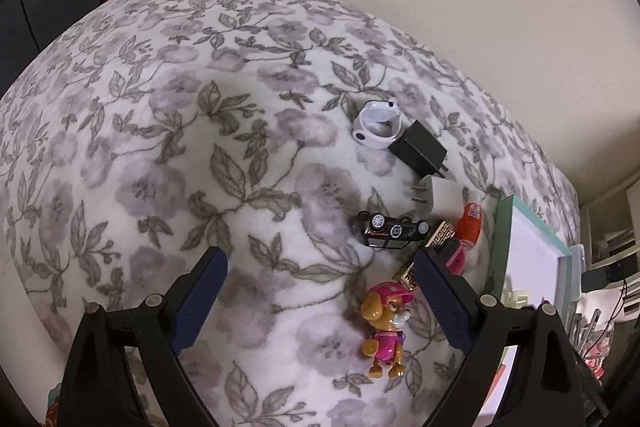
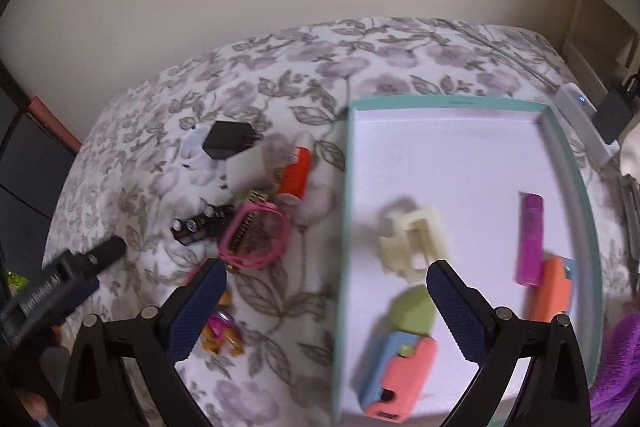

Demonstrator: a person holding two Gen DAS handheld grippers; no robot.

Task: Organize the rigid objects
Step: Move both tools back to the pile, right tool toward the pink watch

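Hovering over floral blanket (image 1: 168,131): left gripper (image 1: 320,295) spread wide, empty, near pup figure (image 1: 386,327); right gripper (image 2: 324,307) likewise agape above teal tray (image 2: 452,103) edge

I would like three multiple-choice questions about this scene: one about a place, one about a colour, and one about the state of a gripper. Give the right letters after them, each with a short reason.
1. Where does the purple bar lie?
A. inside the teal-rimmed tray
B. on the floral blanket
C. between gripper fingers

2. What colour is the toy car?
A. black
B. yellow
C. green

3. How is the left gripper?
A. shut on the toy dog
B. open, holding nothing
C. shut on the white charger

Answers:
1 A, it rests on the tray's white floor.
2 A, its body is black.
3 B, its fingers stand wide apart with only blanket between.
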